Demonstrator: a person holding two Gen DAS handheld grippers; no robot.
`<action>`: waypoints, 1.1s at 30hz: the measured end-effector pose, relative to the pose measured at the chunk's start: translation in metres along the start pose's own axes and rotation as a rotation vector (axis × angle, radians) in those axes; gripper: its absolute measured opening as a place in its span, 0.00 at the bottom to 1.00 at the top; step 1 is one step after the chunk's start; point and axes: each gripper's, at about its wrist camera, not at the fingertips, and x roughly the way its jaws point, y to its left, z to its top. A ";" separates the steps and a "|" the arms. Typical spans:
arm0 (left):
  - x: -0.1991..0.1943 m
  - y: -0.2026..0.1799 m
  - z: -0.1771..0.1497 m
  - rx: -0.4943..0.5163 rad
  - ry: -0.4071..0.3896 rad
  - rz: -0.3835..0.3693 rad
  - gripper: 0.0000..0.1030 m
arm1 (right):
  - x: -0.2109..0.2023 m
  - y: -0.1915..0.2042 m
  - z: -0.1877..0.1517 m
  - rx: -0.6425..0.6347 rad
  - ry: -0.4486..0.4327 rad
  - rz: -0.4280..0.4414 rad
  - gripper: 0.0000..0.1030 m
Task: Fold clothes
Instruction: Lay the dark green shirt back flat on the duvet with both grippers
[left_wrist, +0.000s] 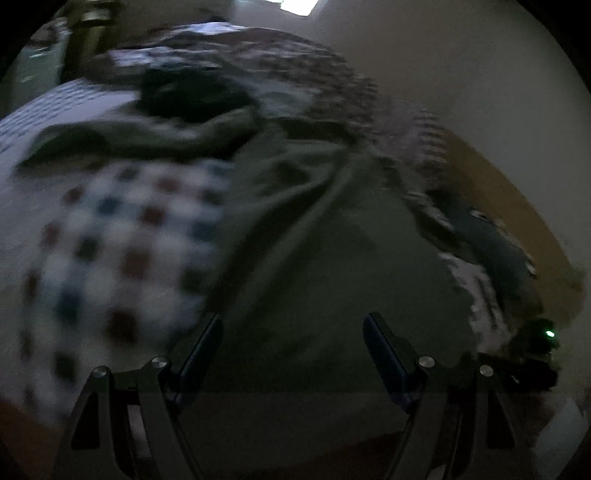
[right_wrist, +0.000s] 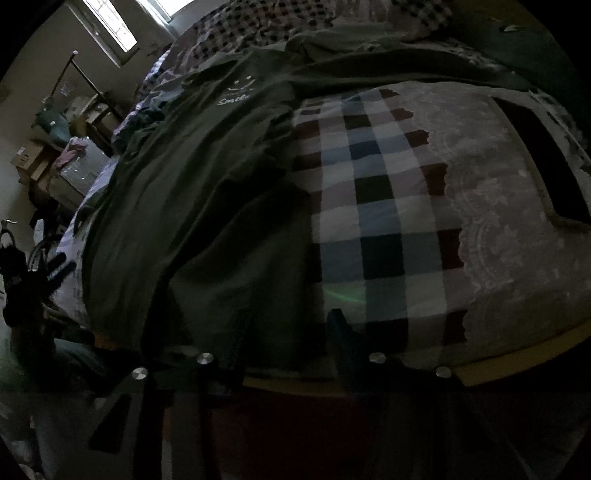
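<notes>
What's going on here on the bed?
A person holding two grippers is working on a dark green shirt spread over a checked bedsheet. The left gripper is open above the shirt, gripping nothing. The right gripper is open at the shirt's near edge. No fold looks made yet.

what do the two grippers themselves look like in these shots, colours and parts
Both are dark, near-black tools. The left gripper has two flat, dark blue-tinted fingers on black angled linkage arms with round silver pivot bolts. The right gripper has the same build, with four silver bolts in a row; the dim light hides finer detail. No cables or markings show.
</notes>
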 end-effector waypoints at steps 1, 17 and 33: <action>-0.004 0.006 -0.003 -0.021 0.003 0.042 0.79 | 0.000 0.001 0.000 -0.005 -0.001 0.004 0.40; 0.031 0.025 -0.039 -0.007 0.341 0.212 0.20 | 0.012 0.012 0.006 -0.041 0.015 -0.055 0.15; -0.039 0.032 -0.018 -0.103 0.152 0.021 0.01 | -0.067 0.002 -0.005 0.008 -0.066 -0.074 0.00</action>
